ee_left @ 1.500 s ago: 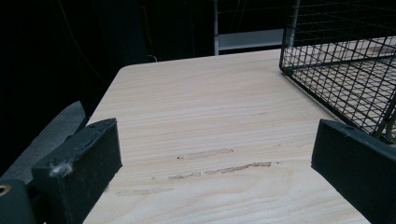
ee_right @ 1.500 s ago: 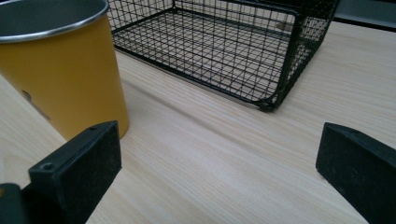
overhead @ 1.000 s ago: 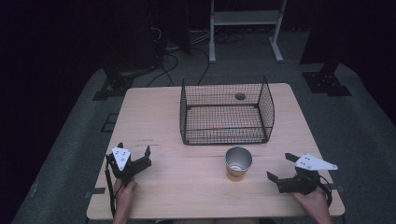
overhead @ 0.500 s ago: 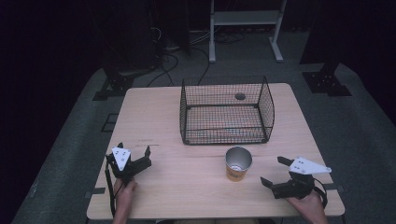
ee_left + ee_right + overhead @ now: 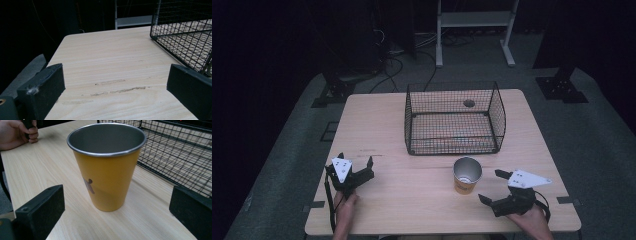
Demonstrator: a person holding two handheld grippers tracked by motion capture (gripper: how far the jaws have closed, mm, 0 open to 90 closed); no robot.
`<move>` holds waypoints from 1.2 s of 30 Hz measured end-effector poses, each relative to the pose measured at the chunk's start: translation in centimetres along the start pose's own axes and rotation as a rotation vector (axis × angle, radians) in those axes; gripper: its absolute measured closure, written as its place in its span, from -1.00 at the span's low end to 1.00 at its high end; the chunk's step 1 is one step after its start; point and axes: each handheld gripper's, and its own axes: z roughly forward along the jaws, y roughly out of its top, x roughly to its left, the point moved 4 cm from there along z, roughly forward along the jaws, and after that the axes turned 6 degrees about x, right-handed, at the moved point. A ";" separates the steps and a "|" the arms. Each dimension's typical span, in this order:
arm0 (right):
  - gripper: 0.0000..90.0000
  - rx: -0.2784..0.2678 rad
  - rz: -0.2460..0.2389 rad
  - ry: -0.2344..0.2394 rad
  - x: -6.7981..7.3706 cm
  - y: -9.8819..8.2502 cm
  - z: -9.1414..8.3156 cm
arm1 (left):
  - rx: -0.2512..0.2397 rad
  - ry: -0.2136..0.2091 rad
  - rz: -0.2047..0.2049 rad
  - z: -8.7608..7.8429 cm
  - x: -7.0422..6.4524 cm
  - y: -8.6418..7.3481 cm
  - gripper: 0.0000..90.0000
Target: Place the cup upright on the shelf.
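- Two grippers are sitting low over the near edge of the wooden table [image 5: 377,125], one in each of the person's hands.
- The right gripper [image 5: 495,186] is lying at the table's near right corner, its jaws spread wide and pointing toward the yellow cup [image 5: 467,176].
- That cup is standing upright on the table, just in front of the wire basket [image 5: 454,119] and apart from it, with its metal-lined mouth facing up.
- Seen from the right gripper view, the yellow cup [image 5: 107,167] is standing ahead of the two jaws and centred in the gap they frame, touching neither; a small dark mark is showing on its side.
- The left gripper [image 5: 356,165] is resting near the table's near left corner, well apart from the cup, and its jaws are likewise standing open with nothing between them.
- In the left gripper view, bare table [image 5: 110,65] is lying between the jaws, and a corner of the wire basket [image 5: 185,37] is rising at the upper right.
- The basket is sitting toward the far middle of the table, and a small dark round thing [image 5: 469,103] is showing through its far wall; what it is cannot be told.
- The person's left hand [image 5: 17,132] is showing beyond the cup in the right gripper view, curled around its handle.
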 end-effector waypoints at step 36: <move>-1.00 0.037 -0.041 0.028 0.5 3.1 4.4 | -0.001 -0.004 -0.002 0.0 0.0 0.0 -0.98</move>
